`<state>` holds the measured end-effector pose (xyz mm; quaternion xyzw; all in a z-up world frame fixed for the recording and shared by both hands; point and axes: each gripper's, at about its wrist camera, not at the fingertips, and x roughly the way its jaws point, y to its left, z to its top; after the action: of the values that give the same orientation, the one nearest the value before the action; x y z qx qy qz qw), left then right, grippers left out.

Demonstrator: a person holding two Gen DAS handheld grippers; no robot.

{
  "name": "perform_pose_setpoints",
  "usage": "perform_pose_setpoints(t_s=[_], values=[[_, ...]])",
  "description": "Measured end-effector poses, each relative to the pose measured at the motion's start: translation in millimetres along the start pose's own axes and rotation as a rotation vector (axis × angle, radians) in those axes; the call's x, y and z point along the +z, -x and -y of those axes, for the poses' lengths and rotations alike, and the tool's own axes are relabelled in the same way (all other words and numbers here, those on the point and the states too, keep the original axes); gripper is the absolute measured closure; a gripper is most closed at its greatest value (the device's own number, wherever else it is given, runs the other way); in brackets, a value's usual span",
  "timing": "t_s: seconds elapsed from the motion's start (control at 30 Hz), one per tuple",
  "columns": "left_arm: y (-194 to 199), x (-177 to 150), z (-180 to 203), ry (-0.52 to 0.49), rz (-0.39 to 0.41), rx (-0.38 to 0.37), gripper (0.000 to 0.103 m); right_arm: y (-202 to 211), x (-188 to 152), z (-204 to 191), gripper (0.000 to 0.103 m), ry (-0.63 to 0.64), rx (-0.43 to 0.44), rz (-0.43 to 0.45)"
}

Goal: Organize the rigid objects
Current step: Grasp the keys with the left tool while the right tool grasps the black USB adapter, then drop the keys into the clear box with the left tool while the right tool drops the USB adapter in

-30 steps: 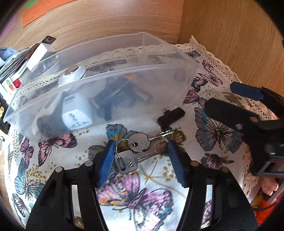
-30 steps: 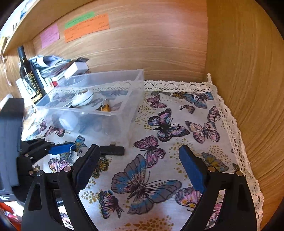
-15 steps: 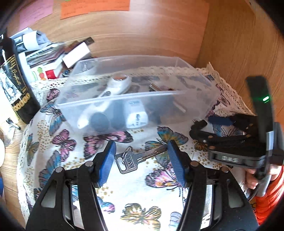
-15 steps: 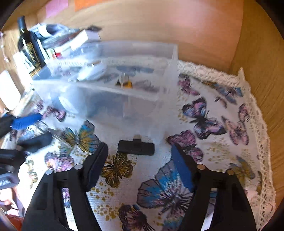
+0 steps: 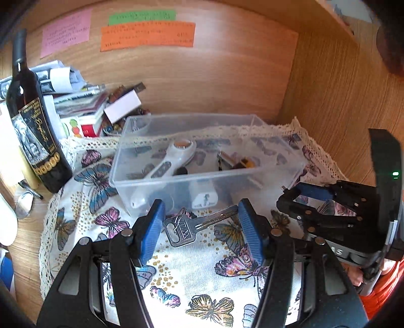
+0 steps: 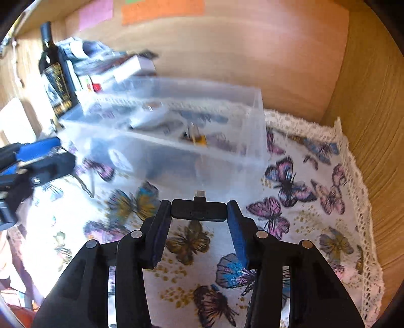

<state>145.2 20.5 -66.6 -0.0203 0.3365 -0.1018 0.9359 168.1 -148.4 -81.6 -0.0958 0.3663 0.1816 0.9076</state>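
Two items remain outside the bin (image 5: 202, 174) at frame centre — the key (image 5: 194, 225) between the left gripper (image 5: 200, 227)'s wide fingers, the adapter (image 6: 199, 210) pinched by the right gripper (image 6: 199, 224)'s fingers.

Ahead of me a dark wine bottle (image 5: 32, 126) stands at the left edge of the butterfly-print cloth (image 5: 197, 282). Beside it leans a heap of papers and small boxes (image 5: 83, 106). Pink (image 5: 66, 31), green (image 5: 142, 17) and orange (image 5: 147, 35) notes are stuck on the wooden back wall (image 5: 214, 75).
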Motion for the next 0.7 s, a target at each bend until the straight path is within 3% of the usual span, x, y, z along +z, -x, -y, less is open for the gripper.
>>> perform_pose_setpoints(t_s=[0.37, 0.7], values=[[30, 29, 2, -0.022, 0.106, -0.001, 0.043, 47, 33, -7, 0.062, -0.021, 0.045, 0.195], [38, 64, -3, -0.014, 0.168, -0.012, 0.043, 38, 56, -1, 0.062, -0.045, 0.053, 0.24]])
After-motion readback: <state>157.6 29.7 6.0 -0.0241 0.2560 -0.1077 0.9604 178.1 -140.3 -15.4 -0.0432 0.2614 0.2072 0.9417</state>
